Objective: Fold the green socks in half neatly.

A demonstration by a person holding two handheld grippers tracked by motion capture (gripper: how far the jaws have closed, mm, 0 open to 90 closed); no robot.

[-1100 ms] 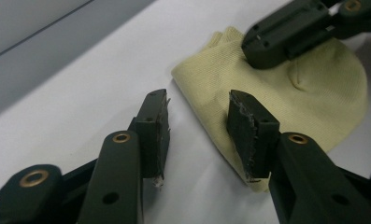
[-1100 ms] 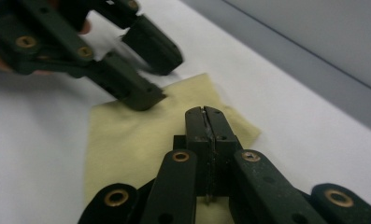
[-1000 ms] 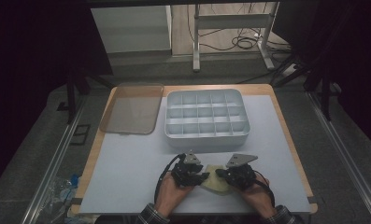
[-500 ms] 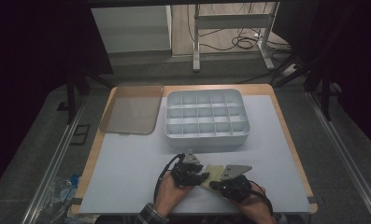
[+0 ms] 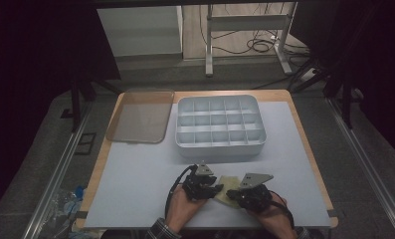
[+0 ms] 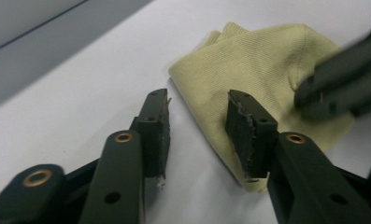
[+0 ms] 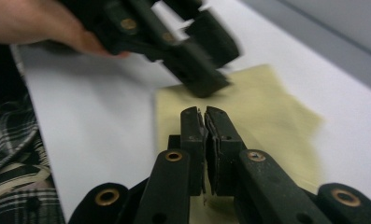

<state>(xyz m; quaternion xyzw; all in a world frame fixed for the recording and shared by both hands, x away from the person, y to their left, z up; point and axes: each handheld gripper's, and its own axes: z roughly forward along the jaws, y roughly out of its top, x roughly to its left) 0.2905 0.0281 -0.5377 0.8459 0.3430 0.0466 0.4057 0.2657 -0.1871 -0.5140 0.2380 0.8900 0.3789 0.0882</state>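
Observation:
A folded yellow cloth point(image 5: 228, 186) lies on the white table near its front edge, between my two grippers. My left gripper point(image 5: 205, 185) stands open at the cloth's left side. In the left gripper view its jaws have just been closing, and the edge of the cloth point(image 6: 258, 60) lies on the table between them without either pad pressing on it. My right gripper point(image 5: 248, 195) is shut, and its tips point(image 7: 203, 114) hover over the cloth point(image 7: 276, 116) with no fabric seen between the pads. The left gripper point(image 7: 211, 65) shows blurred at the cloth's far edge.
A grey tray point(image 5: 217, 148) divided into several compartments stands at the middle back of the table. A tinted clear lid point(image 5: 138, 115) lies to its left, over the table's edge. A person's hand point(image 7: 29, 23) and plaid sleeve point(image 7: 15, 177) are close on the left.
My right gripper has shifted a little toward the table's near edge. The left gripper has kept its place at the cloth.

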